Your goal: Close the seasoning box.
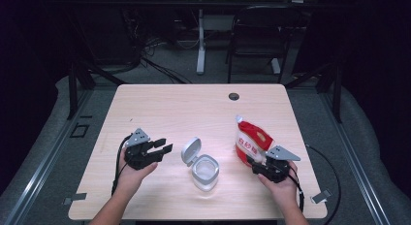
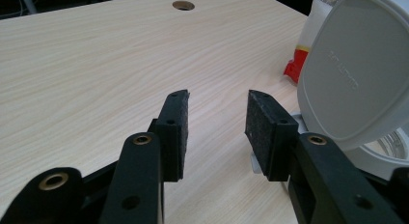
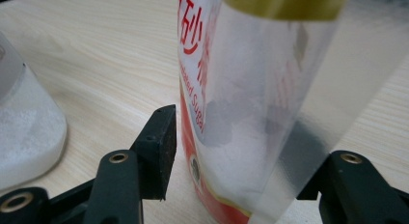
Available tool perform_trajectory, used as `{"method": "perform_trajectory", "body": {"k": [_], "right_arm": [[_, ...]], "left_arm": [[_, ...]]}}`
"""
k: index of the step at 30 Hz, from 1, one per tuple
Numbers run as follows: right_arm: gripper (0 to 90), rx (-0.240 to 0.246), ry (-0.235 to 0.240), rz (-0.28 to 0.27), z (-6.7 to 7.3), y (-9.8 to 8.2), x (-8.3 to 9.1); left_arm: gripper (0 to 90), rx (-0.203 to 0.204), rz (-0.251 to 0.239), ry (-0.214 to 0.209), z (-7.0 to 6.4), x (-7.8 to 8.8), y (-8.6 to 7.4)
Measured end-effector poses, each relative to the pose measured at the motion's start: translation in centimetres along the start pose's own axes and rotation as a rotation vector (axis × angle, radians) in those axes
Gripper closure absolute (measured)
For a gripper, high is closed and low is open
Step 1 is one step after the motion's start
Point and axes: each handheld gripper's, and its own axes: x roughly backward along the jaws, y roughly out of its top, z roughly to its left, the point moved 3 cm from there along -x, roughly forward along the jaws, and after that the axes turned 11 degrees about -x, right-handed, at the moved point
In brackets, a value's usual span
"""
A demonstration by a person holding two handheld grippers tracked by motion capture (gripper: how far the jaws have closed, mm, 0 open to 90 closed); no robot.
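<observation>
A red-and-white sugar bag (image 1: 252, 140) stands upright at the right of the table, its clear lower part (image 3: 231, 89) showing white sugar. My right gripper (image 1: 255, 162) is open around the bag's base; in the right gripper view (image 3: 236, 132) the left pad sits just off the bag and the right jaw is partly hidden behind it. A clear container (image 1: 205, 172) with its white hinged lid (image 1: 190, 151) flipped up stands at the table's middle, white granules inside (image 3: 24, 132). My left gripper (image 1: 167, 145) rests open and empty left of it, the lid (image 2: 352, 74) close at its right (image 2: 217, 122).
The light wooden table (image 1: 184, 108) has a round cable hole (image 1: 233, 96) near its far edge. Beyond it stand a dark chair (image 1: 257, 36) and a white desk leg (image 1: 201, 40). Cables trail from both grippers over the front edge.
</observation>
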Motion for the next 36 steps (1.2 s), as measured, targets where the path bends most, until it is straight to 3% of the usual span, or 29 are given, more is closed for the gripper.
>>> {"method": "perform_trajectory", "body": {"k": [4,12,20,28,36], "right_arm": [[45.4,0.017,-0.003,0.029,0.0,-0.4,-0.3],[48.1,0.021,-0.010,0.023,-0.1,-0.6,-0.7],[52.0,0.050,-0.036,0.054,-0.4,-0.9,-1.1],[44.4,0.048,-0.020,0.064,-0.5,-1.0,-1.5],[46.2,0.017,-0.015,0.061,-0.8,-1.0,-1.8]], "left_arm": [[60.8,0.000,0.001,0.000,0.0,0.0,0.0],[60.8,-0.003,0.002,-0.001,0.0,-0.1,0.0],[60.8,-0.004,0.005,-0.001,0.0,-0.1,0.0],[60.9,0.000,0.009,0.000,0.1,-0.2,-0.1],[60.9,0.003,0.009,0.001,0.1,-0.2,-0.2]]}}
